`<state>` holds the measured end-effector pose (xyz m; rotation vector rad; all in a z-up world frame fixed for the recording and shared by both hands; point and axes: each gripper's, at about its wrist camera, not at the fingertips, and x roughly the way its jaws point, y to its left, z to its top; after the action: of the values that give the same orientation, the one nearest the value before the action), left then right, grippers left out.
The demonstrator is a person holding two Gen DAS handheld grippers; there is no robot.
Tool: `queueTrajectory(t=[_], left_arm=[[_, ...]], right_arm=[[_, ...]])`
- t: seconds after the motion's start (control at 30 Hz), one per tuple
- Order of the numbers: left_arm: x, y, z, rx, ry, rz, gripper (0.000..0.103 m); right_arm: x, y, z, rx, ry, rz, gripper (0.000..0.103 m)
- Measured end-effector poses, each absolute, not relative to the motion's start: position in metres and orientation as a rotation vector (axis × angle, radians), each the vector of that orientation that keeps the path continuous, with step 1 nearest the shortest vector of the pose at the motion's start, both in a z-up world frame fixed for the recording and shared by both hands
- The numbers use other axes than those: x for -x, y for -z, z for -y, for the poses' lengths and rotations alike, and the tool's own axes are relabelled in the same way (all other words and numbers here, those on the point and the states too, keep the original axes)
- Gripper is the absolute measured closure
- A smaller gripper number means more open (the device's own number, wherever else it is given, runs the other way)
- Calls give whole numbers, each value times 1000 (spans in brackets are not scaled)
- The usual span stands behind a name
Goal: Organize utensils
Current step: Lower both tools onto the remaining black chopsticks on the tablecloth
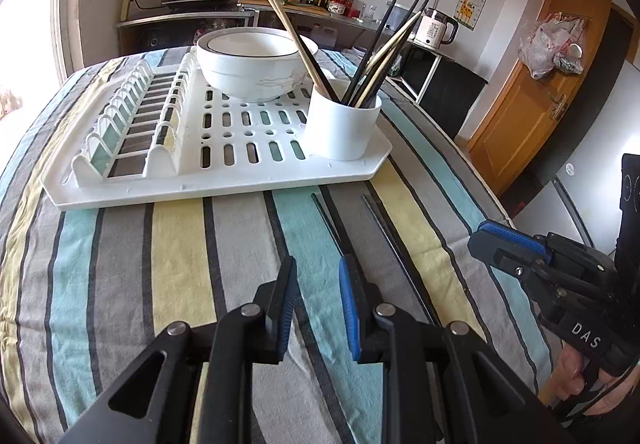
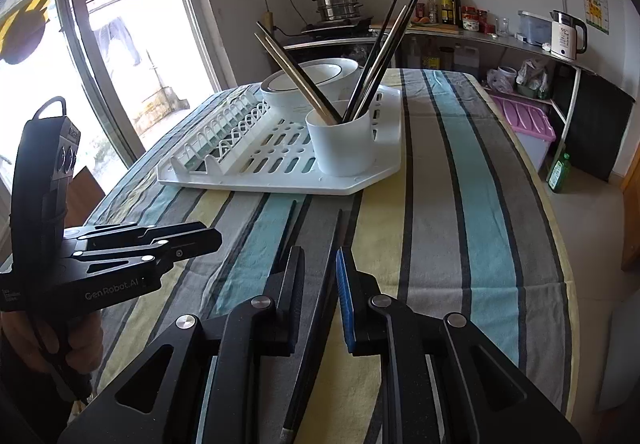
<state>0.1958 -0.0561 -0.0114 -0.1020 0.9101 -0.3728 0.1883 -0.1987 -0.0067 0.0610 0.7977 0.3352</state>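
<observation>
From the left wrist view we see what the right wrist view lacks: an orange door (image 1: 532, 92) at far right with a plastic bag (image 1: 550, 44) hung on it. The right wrist view alone gives us the bright glass door (image 2: 100, 56) at far left and a pink-lidded bin (image 2: 528, 124) under the counter. Both views show the white drying rack (image 1: 248, 172) on the striped tablecloth (image 1: 180, 244), with a white bowl (image 1: 256, 64) at its far side and a white utensil cup (image 1: 340, 124) at its near right corner, full of upright dark and pale chopsticks (image 1: 376, 52). Two loose black chopsticks (image 1: 384, 228) lie on the cloth just near of the rack, roughly parallel, running toward us. The left gripper (image 1: 318, 276) hovers low over the cloth, jaws parted by a moderate gap, nothing between them; one loose chopstick runs just beside its right finger, though we cannot tell if they touch. The right gripper (image 2: 320, 264) is likewise parted and empty, a loose chopstick passing below the gap between its fingers; contact not discernible. Each gripper appears side-on in the other's view, well apart.
</observation>
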Motion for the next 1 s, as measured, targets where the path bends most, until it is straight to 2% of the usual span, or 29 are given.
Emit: queueTrajectory(t=[0.47, 0.67, 0.73, 0.77, 0.83, 1.0], left_arm=[[-242, 41, 78, 114, 376, -1032, 80], [-241, 41, 92, 54, 328, -1011, 80], [-238, 41, 94, 27, 326, -999, 90], [-237, 41, 93, 29, 337, -1000, 100], [-237, 42, 89, 14, 329, -1013, 103], [-234, 39, 78, -13, 349, -1006, 103]], right_arm=[[-210, 25, 204, -70, -332, -850, 86], [-213, 26, 204, -68, -338, -851, 86], [-214, 27, 203, -67, -341, -853, 86], [-214, 27, 203, -65, -342, -854, 86], [-216, 27, 202, -59, -345, -859, 86], [-221, 30, 194, -31, -356, -875, 86]])
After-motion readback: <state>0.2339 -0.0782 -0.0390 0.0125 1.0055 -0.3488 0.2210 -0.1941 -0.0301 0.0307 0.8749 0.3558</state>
